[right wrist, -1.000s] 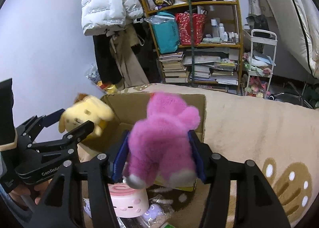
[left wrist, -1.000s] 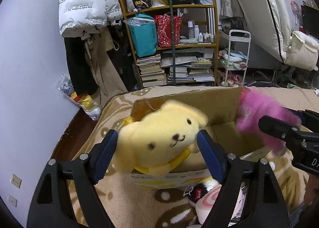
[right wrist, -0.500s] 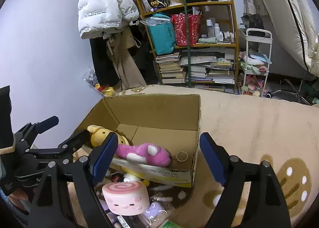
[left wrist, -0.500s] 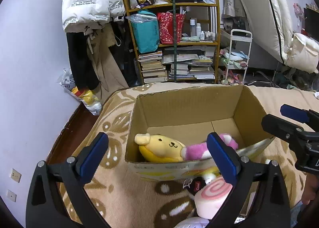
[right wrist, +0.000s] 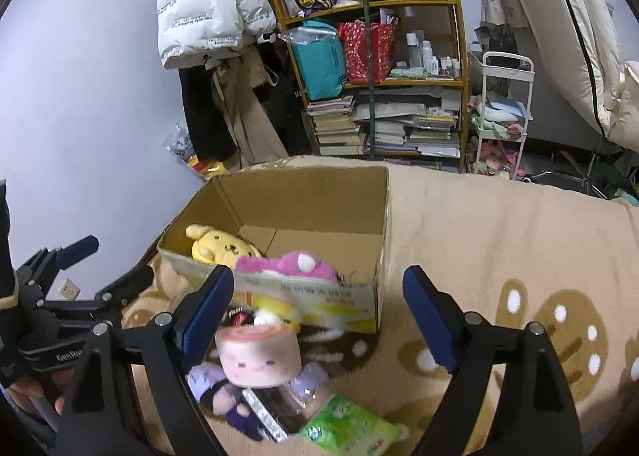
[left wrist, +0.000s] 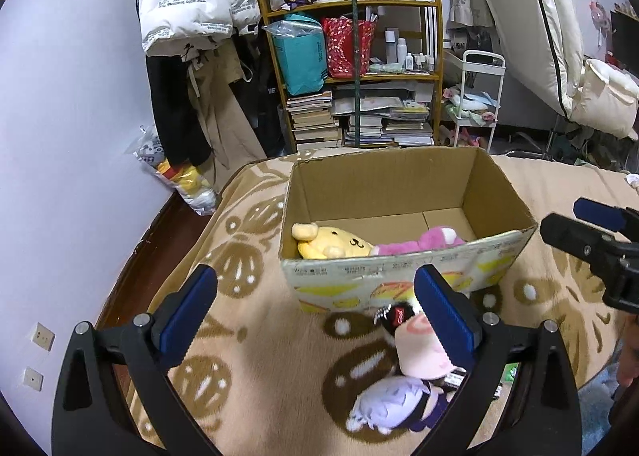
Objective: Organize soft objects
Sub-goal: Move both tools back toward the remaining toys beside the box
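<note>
Both plushies (left wrist: 335,244) now boxed, tongs (left wrist: 315,312) emptied, spread wide

An open brown cardboard box (left wrist: 403,212) sits on a beige patterned blanket (left wrist: 255,320), holding a yellow plush dog (left wrist: 333,244) beside a pink plush toy (left wrist: 419,242); the left gripper (left wrist: 315,312), blue-padded jaws spread wide and empty, hovers near a pink roll-shaped plush (left wrist: 419,348) outside the box
</note>
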`<state>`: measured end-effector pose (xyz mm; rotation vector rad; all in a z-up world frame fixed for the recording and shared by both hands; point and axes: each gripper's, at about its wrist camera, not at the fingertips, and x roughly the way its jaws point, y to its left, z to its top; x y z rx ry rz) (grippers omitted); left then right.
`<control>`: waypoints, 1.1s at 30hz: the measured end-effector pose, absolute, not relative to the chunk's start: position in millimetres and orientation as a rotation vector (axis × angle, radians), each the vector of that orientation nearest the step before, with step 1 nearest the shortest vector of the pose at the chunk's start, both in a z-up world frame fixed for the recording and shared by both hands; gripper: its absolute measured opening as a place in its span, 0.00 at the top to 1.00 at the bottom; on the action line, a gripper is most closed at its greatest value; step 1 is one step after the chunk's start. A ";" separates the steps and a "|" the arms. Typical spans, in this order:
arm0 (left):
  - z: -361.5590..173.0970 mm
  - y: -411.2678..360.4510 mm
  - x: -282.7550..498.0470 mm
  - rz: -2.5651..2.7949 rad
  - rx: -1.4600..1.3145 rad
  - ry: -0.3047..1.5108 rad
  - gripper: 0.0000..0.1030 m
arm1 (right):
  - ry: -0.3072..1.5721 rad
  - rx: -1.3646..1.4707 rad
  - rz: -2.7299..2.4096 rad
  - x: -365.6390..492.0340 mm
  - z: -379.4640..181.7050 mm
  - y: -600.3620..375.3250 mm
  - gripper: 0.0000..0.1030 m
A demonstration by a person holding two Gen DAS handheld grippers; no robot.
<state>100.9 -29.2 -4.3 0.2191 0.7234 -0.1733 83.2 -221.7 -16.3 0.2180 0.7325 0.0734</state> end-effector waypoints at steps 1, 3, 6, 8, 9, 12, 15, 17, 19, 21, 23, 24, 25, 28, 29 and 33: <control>-3.4 -27.0 96.3 -0.172 0.208 0.728 0.05 | 0.737 0.215 0.071 79.9 -15.7 -221.0 0.12; -4.6 -22.8 89.9 -0.175 0.194 0.744 0.05 | 0.754 0.208 0.066 73.1 -15.7 -220.6 0.12; -9.8 -19.5 81.3 -0.172 0.204 0.771 0.05 | 0.793 0.210 0.050 64.8 -16.5 -221.6 0.12; -12.0 -18.2 74.6 -0.165 0.216 0.785 0.05 | 0.819 0.216 0.043 58.5 -18.2 -222.4 0.12; -12.4 -18.8 72.3 -0.164 0.218 0.793 0.05 | 0.832 0.215 0.040 56.0 -19.0 -222.7 0.12; -13.5 -17.9 65.7 -0.186 0.206 0.822 0.05 | 0.861 0.211 0.029 50.0 -20.9 -222.1 0.12; -13.4 -20.9 55.8 -0.190 0.224 0.822 0.05 | 0.886 0.211 0.024 45.2 -23.7 -220.5 0.12; -14.5 -23.7 52.0 -0.188 0.242 0.828 0.05 | 0.910 0.216 0.022 40.7 -27.8 -219.6 0.12; -18.0 -25.9 48.2 -0.194 0.248 0.845 0.05 | 0.931 0.226 0.018 38.1 -31.2 -219.1 0.12; -22.5 -28.3 46.1 -0.199 0.253 0.861 0.05 | 0.953 0.239 0.015 34.9 -36.0 -219.4 0.12; -27.7 -31.8 47.2 -0.200 0.264 0.875 0.05 | 0.974 0.253 0.010 33.5 -40.3 -220.3 0.12; -30.3 -32.8 48.9 -0.202 0.269 0.883 0.05 | 0.985 0.259 0.010 33.6 -42.6 -220.7 0.12; -31.8 -32.2 50.4 -0.206 0.268 0.887 0.05 | 0.988 0.265 0.013 34.3 -44.3 -220.4 0.12; -37.2 -31.6 56.3 -0.214 0.255 0.910 0.05 | 1.016 0.266 0.008 38.9 -50.3 -219.2 0.12; -39.1 -31.7 58.5 -0.215 0.251 0.917 0.05 | 1.027 0.267 0.006 40.3 -53.3 -218.4 0.12; -50.0 -33.3 64.9 -0.203 0.258 0.944 0.05 | 1.078 0.289 -0.001 46.1 -66.5 -218.6 0.12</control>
